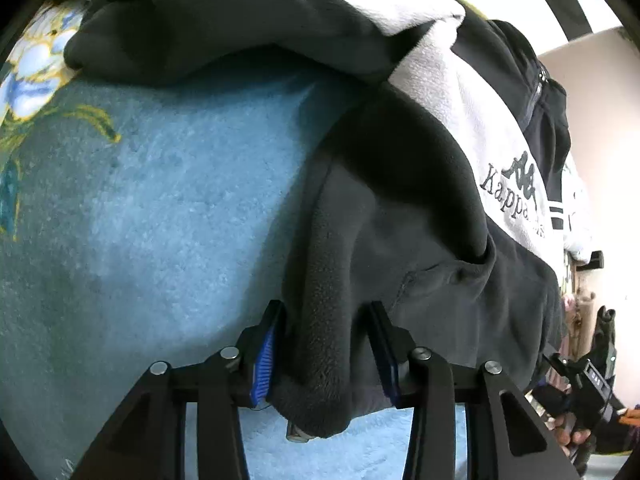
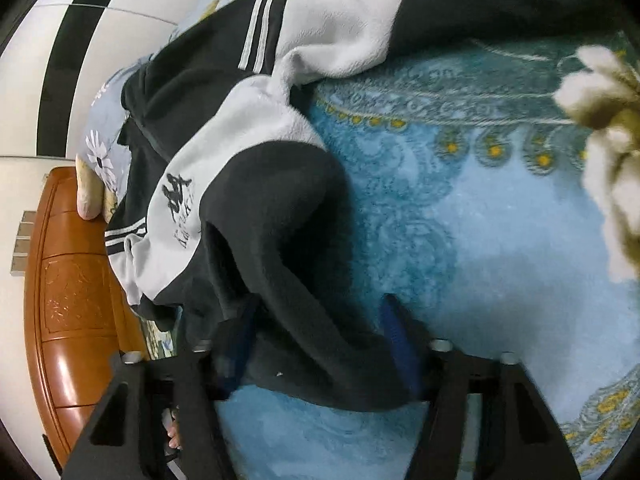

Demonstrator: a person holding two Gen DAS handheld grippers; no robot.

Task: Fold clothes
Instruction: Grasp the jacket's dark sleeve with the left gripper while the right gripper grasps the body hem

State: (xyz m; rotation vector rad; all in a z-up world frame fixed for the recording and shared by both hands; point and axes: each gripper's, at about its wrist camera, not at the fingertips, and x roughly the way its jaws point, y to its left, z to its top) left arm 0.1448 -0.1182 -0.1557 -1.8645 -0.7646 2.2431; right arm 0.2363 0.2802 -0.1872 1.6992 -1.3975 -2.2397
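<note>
Left wrist view: a black and white fleece jacket (image 1: 420,184) is draped over a blue patterned blanket (image 1: 168,208), and a thick fold of its black hem is clamped by the left gripper (image 1: 326,354). Another black fold of the jacket (image 2: 280,216) is pinched by the right gripper (image 2: 320,344) above the blanket (image 2: 500,240). A wooden bed frame (image 2: 72,292) is seen beside it.

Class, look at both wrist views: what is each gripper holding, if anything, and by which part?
Both hold the same black-and-white fleece jacket: the left gripper pinches a bunched black fold at its edge, the right gripper another black edge fold.
</note>
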